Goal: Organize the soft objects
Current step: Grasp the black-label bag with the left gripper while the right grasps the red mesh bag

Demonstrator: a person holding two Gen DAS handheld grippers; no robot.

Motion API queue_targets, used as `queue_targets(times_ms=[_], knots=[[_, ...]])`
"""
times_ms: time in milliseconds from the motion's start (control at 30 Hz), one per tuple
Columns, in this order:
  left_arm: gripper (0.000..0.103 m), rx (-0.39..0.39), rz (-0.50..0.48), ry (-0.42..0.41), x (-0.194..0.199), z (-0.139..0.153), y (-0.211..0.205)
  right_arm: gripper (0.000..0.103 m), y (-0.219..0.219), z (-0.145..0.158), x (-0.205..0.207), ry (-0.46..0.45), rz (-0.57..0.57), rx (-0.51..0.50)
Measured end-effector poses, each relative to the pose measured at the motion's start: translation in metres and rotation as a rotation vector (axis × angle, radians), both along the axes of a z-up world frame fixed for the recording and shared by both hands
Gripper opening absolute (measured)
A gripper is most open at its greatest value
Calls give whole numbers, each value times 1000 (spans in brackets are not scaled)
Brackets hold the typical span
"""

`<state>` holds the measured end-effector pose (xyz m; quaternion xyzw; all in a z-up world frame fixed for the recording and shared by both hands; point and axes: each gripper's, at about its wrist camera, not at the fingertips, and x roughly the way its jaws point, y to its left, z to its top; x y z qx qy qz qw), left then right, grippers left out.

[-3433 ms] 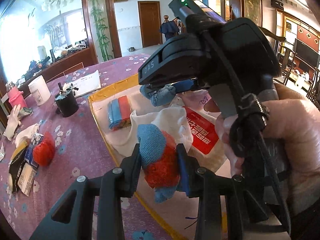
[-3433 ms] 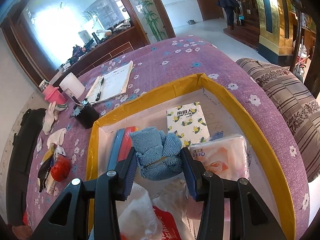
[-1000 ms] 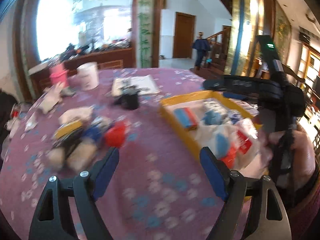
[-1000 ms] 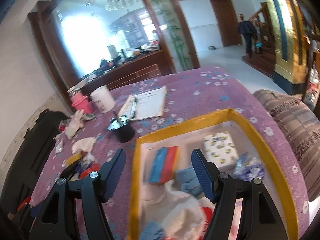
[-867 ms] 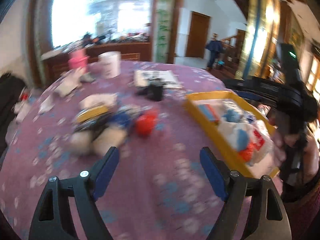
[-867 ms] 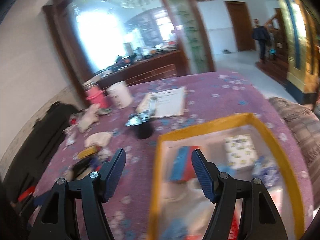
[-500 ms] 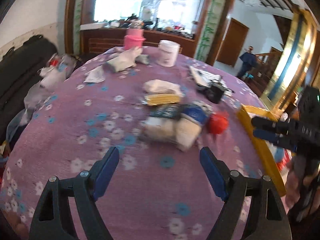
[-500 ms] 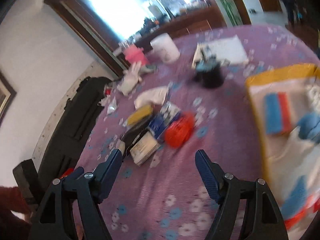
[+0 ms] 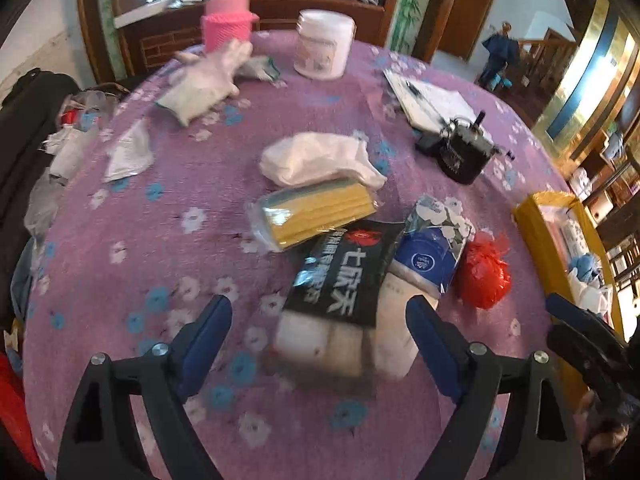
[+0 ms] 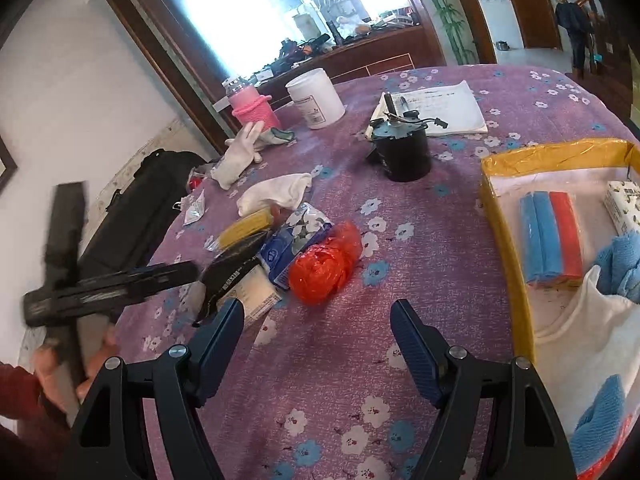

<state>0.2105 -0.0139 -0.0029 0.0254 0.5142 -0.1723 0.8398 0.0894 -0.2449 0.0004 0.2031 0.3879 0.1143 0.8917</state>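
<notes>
Both grippers were spread wide with nothing between the fingers. The left gripper (image 9: pixel 320 340) hovered over the cluster of soft packs near the middle of the purple floral table (image 9: pixel 160 240); the right gripper (image 10: pixel 318 336) sat over bare cloth between that cluster and the yellow-rimmed tray (image 10: pixel 504 216) on the right.

The black wipes pack (image 9: pixel 344 276) lay nearest the left gripper, roughly centred between its fingers, overlapping a pale pack beneath it. Touching its right side was the blue floral tissue pack (image 9: pixel 430 248), and just right of that the crumpled red plastic bag (image 9: pixel 482 276). Farther back lay the yellow cloth pack (image 9: pixel 316 212), with a white cloth (image 9: pixel 316 158) touching it behind.

Handling judgement: the packs looked light and squashy, with slick film wrappers likely to slide between the pads, so a grip across the short width at mid-body seemed safer than a pinch at a sealed end. The black pack was probably the next pick; lifting it could drag the pale pack under it. The red bag looked nearly weightless and springy, best pinched deep in the bunched middle. The white cloth was limp and would drape, so a fold should be grabbed.

The tray already held a blue and red roll pack (image 10: pixel 550 236), blue towels (image 10: pixel 620 264) and white fabric (image 10: pixel 580 320), with little free floor visible.
</notes>
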Motion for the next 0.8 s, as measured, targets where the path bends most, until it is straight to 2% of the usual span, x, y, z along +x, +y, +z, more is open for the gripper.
queue_targets(times_ms=[100, 133, 167, 200, 267, 333, 433, 500, 567, 700, 800], knots=[[87, 12, 47, 4, 9, -12, -4, 80, 2, 2, 0, -4, 4, -1], [83, -21, 63, 18, 11, -18, -2, 80, 3, 3, -1, -7, 7, 1], [54, -50, 69, 38, 12, -22, -1, 80, 4, 4, -2, -8, 12, 0], [46, -72, 79, 66, 13, -29, 1, 80, 5, 4, -2, -9, 12, -2], [43, -124, 110, 48, 6, -31, 9, 80, 5, 4, -1, -6, 10, -3], [43, -122, 138, -5, -13, -23, 15, 80, 5, 3, -1, -2, 7, -8], [43, -164, 127, -90, -46, -8, 22, 80, 6, 1, 1, 4, 3, -14], [43, -153, 129, -190, -61, 0, 25, 80, 7, 1, 1, -5, -4, -26], [43, -149, 128, -231, -65, 2, 25, 80, 10, -1, 5, -7, -8, -40], [43, -82, 104, -278, -65, 2, 15, 80, 14, -13, 18, 64, -8, 16], [43, -78, 88, -289, -65, 3, 13, 80, 21, -17, 31, 102, -8, 36]])
